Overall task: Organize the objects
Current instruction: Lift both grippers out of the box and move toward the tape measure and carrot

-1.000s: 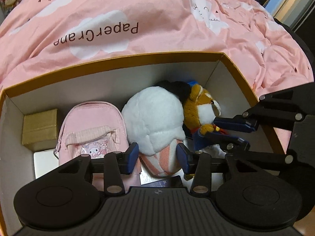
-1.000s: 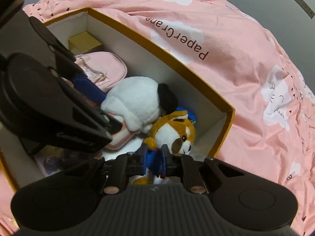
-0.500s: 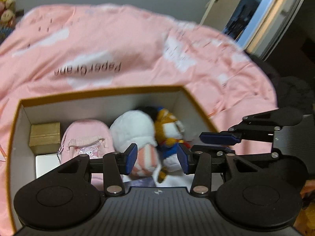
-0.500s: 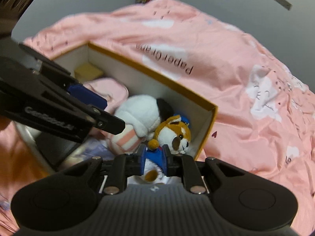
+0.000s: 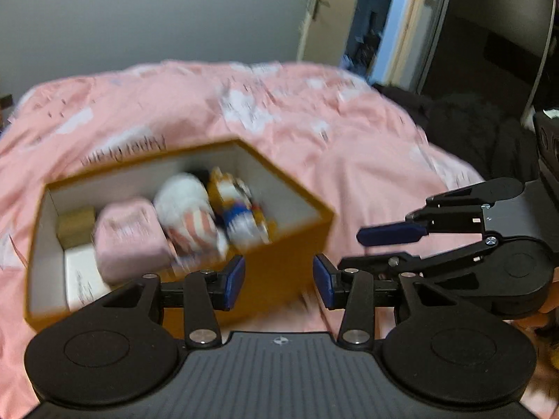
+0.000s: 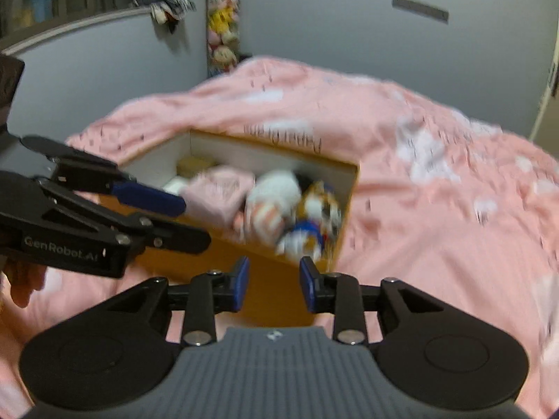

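Pink duvet [image 5: 349, 146] under orange box [image 5: 286, 262] | toys inside, beyond my tongs | left gripper [image 5: 278, 282] parted, closing, empty | right gripper [image 6: 274, 284] opening, empty

Grey walls [image 6: 349, 70], pink bedspread [image 5: 349, 160], open doorway [image 5: 380, 24]

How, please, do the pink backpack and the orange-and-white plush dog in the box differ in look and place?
The pink backpack is one plain pale colour with a rounded, flat-topped shape; the plush dog is mixed orange, white and blue.
The backpack lies toward the box's left end beside a small gold box; the dog lies at the right end.
A white plush toy lies between them.
Both are soft things resting inside the same box, held by neither tool.
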Action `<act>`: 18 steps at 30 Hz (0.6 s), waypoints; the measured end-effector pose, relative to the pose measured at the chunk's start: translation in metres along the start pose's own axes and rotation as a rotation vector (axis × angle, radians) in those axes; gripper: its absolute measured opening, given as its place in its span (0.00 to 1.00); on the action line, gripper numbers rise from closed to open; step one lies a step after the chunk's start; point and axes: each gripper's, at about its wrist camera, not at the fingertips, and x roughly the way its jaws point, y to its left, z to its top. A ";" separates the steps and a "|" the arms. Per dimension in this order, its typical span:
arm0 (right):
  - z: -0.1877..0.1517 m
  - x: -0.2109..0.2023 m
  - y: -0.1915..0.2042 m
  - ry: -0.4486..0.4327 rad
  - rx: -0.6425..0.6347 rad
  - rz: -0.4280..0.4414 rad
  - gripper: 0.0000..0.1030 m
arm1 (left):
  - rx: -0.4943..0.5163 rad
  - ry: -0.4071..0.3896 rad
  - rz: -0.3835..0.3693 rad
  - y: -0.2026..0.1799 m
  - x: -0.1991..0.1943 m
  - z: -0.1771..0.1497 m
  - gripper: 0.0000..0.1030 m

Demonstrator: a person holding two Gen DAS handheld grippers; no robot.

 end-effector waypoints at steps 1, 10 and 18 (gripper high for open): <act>-0.010 0.001 0.001 0.036 0.041 0.031 0.32 | -0.002 0.029 -0.002 -0.003 0.003 -0.007 0.45; -0.081 0.023 0.028 0.316 0.178 0.054 0.31 | -0.039 0.229 0.009 -0.012 0.021 -0.061 0.43; -0.117 0.002 0.027 0.402 0.183 0.022 0.31 | -0.027 0.291 0.028 -0.024 0.018 -0.082 0.43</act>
